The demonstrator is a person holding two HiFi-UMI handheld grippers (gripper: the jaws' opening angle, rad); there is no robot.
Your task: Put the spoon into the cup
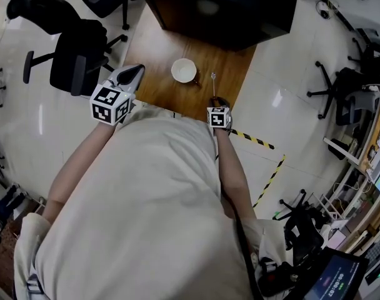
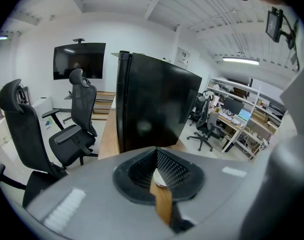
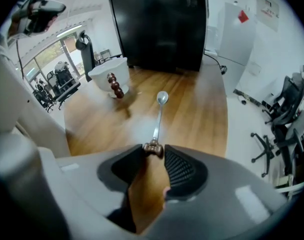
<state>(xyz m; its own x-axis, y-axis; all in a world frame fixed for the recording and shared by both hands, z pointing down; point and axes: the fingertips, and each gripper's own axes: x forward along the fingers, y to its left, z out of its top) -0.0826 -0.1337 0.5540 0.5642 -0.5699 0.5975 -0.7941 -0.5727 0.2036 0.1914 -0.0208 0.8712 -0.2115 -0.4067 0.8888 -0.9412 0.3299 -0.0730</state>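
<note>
A white cup [image 1: 184, 70] with a brown beaded handle [image 3: 114, 85] stands on the wooden table [image 1: 155, 49]. To its right a thin metal spoon [image 1: 212, 83] lies flat, bowl [image 3: 162, 97] pointing away from me. My right gripper [image 3: 153, 153] points steeply down over the near end of the spoon. Its jaws stand apart, with the spoon's brown handle tip [image 3: 153, 147] between the fingertips. In the head view this gripper [image 1: 219, 100] sits just before the spoon. My left gripper [image 1: 134, 74] hovers left of the cup, jaws together and empty [image 2: 156, 153].
A tall black cabinet [image 1: 221, 5] stands at the table's far end. The table's right edge [image 3: 226, 109] runs close to the spoon. Black office chairs [image 1: 77, 49] stand on the white floor at the left, and yellow-black tape [image 1: 259, 141] marks the floor at the right.
</note>
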